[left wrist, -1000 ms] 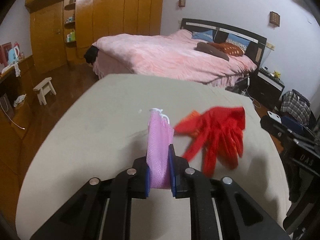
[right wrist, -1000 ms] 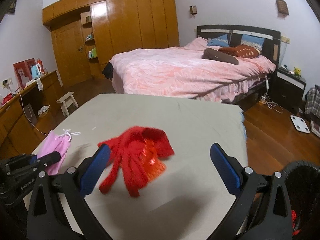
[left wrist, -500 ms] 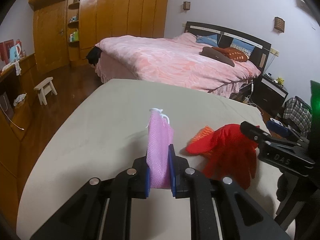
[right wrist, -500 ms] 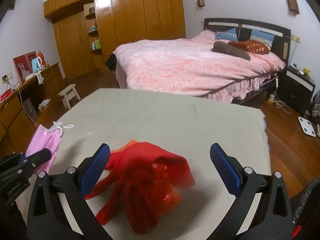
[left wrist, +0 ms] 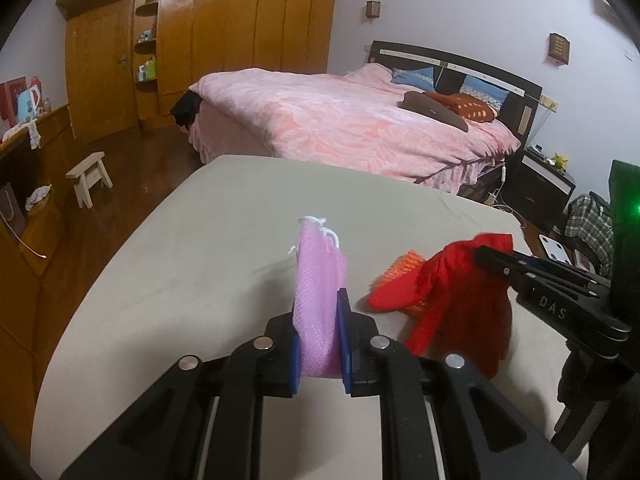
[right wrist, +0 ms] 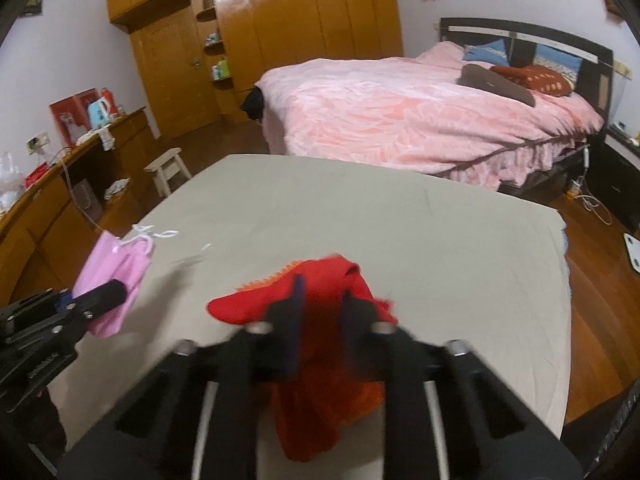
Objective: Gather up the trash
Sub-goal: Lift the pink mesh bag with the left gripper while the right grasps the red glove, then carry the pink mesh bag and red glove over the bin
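L hand-held gripper point(left wrist: 319, 332) is clenched on a pink mesh bag point(left wrist: 319, 280) w/ white drawstring, bag standing up between the blue pads point(left wrist: 344, 336), above the beige counter point(left wrist: 224, 240). R hand-held gripper point(right wrist: 320, 316) has just been closing its jaws & now pinches the red glove point(right wrist: 320, 280), which bunches up over the counter's near-right part w/ an orange bit point(left wrist: 400, 268) under it. Pink bed point(left wrist: 352, 120) & wooden wardrobe point(left wrist: 240, 20) sit beyond the counter.
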The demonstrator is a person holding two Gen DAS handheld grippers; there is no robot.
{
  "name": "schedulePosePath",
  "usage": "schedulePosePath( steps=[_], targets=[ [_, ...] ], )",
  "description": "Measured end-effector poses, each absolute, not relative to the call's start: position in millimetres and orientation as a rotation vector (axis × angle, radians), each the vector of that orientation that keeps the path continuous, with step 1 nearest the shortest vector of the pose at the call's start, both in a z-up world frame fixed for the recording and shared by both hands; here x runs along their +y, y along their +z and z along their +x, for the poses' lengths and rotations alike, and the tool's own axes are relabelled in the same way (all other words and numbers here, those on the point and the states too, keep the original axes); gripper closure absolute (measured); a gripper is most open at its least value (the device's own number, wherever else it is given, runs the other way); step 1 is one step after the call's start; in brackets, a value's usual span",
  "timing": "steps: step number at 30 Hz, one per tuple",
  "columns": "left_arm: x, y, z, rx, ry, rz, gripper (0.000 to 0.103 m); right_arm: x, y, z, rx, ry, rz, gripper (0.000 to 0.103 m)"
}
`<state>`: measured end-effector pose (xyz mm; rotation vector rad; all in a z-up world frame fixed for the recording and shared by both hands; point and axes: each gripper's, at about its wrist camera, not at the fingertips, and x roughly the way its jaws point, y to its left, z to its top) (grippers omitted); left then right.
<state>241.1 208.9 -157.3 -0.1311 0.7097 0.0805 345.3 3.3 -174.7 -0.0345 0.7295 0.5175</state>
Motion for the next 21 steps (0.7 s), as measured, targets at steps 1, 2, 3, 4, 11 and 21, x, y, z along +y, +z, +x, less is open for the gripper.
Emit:
schedulePosePath(
  steps=[1,2,3,4,11,21],
  targets=[
    [208.9,-156.8,241.6,0.710,0.079,-0.130,0.088,2.4,-172.0,342.6,0.721,0.522,-0.034,0.096],
    [207.9,-155.8,241.2,0.709,0.076,-0.129,0.088,1.7,-169.3,339.6,0.714,0.528,-0.028,0.097],
    [207.1,-154.5,240.6,0.707,0.074,-0.128,0.088,-0.4,-166.8,338.5,0.709,0.535,-0.021,0.098],
    [207.2,-153.7,240.4,0.705,0.073,-0.128,0.088,-1.4,-162.9,336.0,0.700,0.543,-0.013,0.098],
    [199.1,-136.2,235.5,0.683,0.068,-0.115,0.088,-8.9,-137.4,316.3,0.653,0.572,0.019,0.098],
    [177.4,-111.5,220.0,0.662,0.041,-0.101,0.088,-26.0,-96.8,283.4,0.584,0.579,0.057,0.098]
  ],
)
